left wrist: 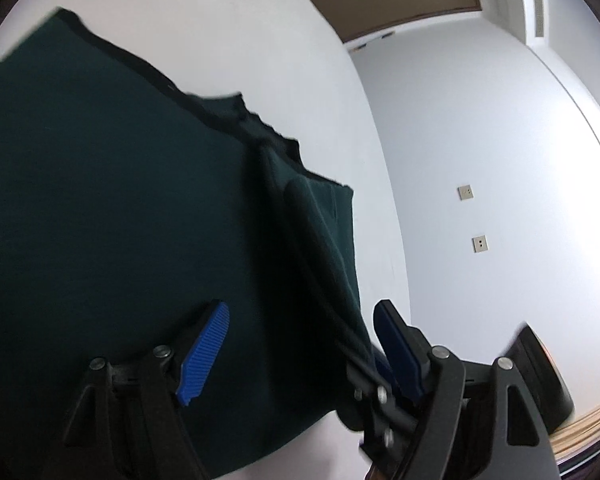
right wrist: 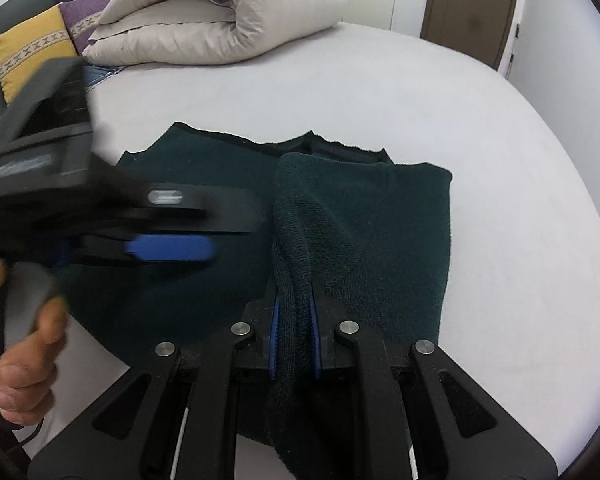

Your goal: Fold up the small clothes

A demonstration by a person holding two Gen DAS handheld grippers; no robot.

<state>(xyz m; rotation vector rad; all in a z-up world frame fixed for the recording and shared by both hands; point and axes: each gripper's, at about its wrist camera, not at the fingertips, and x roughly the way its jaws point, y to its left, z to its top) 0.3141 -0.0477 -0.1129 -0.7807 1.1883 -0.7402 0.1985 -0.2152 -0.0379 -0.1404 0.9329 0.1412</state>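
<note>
At lower centre, the right gripper is pinching the dark green garment; the left gripper, jaws wide and empty, should press the fold flat on the bed.

The left gripper is smeared by motion in the right wrist view, so its jaw gap cannot be read there; the hand holding it is cut off by the picture's left edge; the dark green garment hides the bed sheet beneath it, and its near fold runs out of sight between the right gripper pads; in the left wrist view the garment's left part is cropped, its far edge blurred.
</note>
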